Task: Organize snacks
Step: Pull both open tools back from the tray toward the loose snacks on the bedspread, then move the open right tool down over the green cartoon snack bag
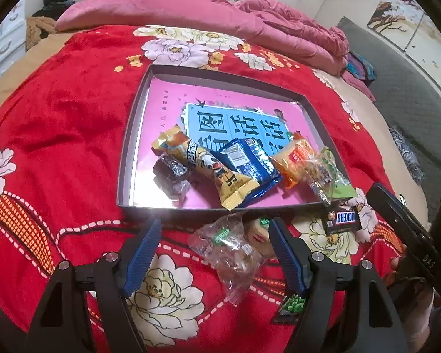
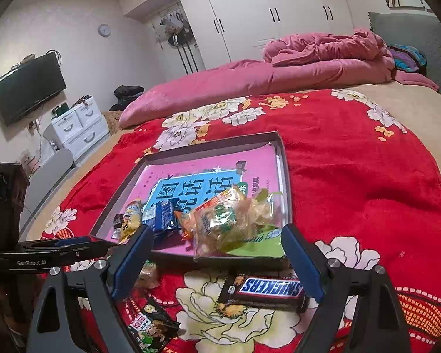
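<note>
Left wrist view: left gripper (image 1: 216, 236) is hanging spread around a crinkly clear cookie packet (image 1: 235, 247); right gripper (image 2: 217, 253) is gaping, empty, over the brown Snickers bar (image 2: 264, 289); both snacks are lying outside the shallow grey box (image 1: 126, 158), probably next in.

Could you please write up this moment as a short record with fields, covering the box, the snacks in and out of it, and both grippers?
surface: red floral blanket on a bed
container: shallow box, pink printed sheet inside
in box: yellow packet, blue packet, orange packet, dark wrapped candy
outside box: Snickers bar, clear wrapped snack, green-black packet
left gripper: open, fingers either side of the clear wrapped snack
right gripper: open, holding nothing, Snickers bar just below
</note>
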`<state>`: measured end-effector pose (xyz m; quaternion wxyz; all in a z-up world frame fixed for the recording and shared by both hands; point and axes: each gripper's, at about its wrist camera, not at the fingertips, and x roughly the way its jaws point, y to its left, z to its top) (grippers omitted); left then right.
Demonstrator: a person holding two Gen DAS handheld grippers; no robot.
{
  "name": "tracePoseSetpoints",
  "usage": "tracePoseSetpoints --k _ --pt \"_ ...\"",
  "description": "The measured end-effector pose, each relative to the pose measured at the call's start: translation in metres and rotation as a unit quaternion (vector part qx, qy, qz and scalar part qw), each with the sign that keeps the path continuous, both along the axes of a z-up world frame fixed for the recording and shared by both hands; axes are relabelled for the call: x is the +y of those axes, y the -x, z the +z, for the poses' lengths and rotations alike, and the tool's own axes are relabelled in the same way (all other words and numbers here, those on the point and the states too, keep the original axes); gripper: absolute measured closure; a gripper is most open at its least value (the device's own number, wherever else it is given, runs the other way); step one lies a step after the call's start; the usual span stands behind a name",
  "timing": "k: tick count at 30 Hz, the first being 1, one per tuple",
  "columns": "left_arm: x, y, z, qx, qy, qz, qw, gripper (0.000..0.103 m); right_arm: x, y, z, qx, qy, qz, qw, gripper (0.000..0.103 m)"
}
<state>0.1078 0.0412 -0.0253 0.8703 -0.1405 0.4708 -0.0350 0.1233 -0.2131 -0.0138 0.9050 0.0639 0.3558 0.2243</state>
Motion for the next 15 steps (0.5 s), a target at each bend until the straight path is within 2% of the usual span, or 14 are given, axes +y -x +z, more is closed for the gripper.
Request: tracePoseSetpoints --k 15 --pt "-0.001 0.010 0.000 0.005 -0.003 -0.004 1.0000 0.026 0.007 0.014 -0.001 0.012 -0.001 0.010 1.000 0.014"
